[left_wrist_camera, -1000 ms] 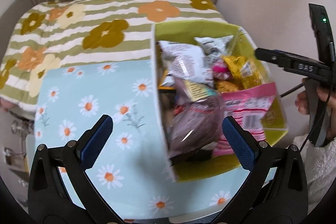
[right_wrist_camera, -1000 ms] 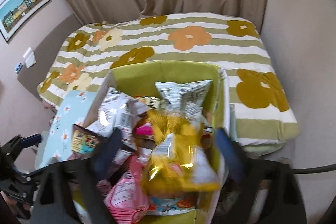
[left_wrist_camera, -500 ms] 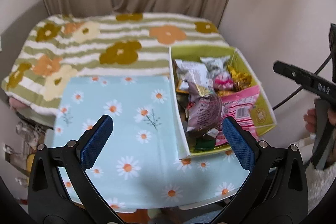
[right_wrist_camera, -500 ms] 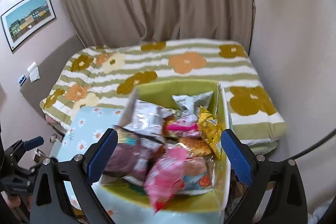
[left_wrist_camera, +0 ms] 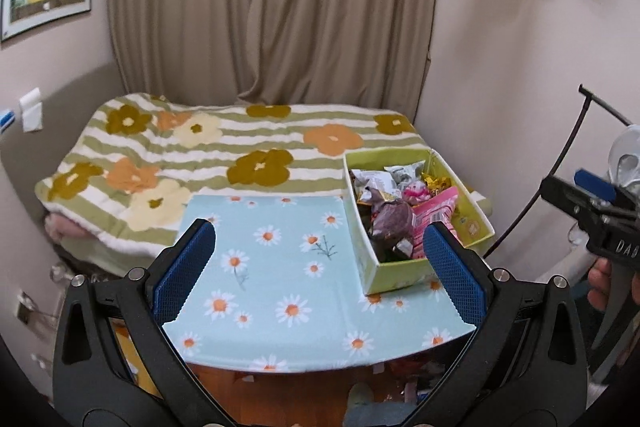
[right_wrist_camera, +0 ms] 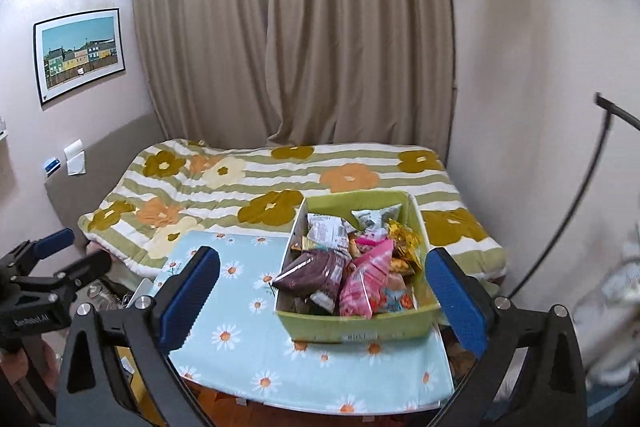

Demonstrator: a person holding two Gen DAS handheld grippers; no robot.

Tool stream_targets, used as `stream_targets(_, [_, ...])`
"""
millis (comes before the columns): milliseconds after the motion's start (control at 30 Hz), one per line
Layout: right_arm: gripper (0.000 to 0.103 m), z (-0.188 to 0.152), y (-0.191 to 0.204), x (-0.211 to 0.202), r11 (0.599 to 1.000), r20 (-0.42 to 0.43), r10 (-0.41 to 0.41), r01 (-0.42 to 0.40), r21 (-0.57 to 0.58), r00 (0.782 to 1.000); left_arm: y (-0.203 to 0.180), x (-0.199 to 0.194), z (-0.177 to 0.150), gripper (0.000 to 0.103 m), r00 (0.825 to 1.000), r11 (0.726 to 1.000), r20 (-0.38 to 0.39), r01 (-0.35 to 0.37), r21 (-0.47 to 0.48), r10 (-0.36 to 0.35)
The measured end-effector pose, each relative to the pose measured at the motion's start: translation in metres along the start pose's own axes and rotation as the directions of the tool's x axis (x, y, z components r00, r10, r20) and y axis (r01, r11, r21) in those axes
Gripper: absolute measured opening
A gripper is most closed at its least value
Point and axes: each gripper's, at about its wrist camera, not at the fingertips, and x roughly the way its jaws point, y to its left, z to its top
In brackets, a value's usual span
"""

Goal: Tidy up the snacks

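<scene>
On the right end of the daisy-print tabletop (right_wrist_camera: 240, 343) sits the green box (right_wrist_camera: 352, 323), heaped with snack packets (right_wrist_camera: 360, 267): a brown bag, a pink one and yellow wrappers lie jumbled together, presumably gathered there so they can be taken out and sorted onto the bare cloth beside it. Both tongs hang well short of the box. The right tongs (right_wrist_camera: 320, 299) have just been opening and stand wide with nothing between their pads; the left tongs (left_wrist_camera: 320, 267) are likewise spread and empty.
</scene>
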Motion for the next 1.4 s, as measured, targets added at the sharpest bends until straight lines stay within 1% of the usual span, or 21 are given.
stream_targets(67, [0.102,-0.011,0.008,-0.009,1.000,0.008,-0.017,0.017,-0.005,1.000,0.007,-0.015,-0.010,0.103,1.000,1.000,0.012,0.003,-0.016,-0.003])
stream_targets(167, [0.102,-0.022,0.014,-0.018,1.000,0.015,-0.028,0.028,-0.003,0.999,0.016,-0.030,-0.022,0.103,0.999,1.000,0.031,-0.016,-0.021,0.017])
stream_targets(367, [0.102,-0.031,0.025,-0.027,0.999,0.010,-0.043,0.044,-0.011,0.999,0.025,-0.042,-0.034,0.103,0.999,0.999,0.034,-0.031,-0.028,0.032])
stream_targets(567, [0.102,-0.033,0.025,-0.030,0.998,0.021,-0.065,0.065,0.000,0.998,0.022,-0.042,-0.034,0.103,0.999,0.999,0.042,-0.033,-0.015,0.034])
stream_targets(867, [0.102,-0.033,0.026,-0.029,0.998,0.024,-0.062,0.062,0.004,0.998,0.018,-0.041,-0.034,0.103,0.997,0.999,0.057,-0.042,0.004,0.042])
stream_targets(1400, [0.102,-0.031,0.027,-0.026,0.998,0.025,-0.067,0.067,0.000,0.997,0.021,-0.037,-0.031,0.103,0.997,0.999,0.069,-0.042,0.009,0.041])
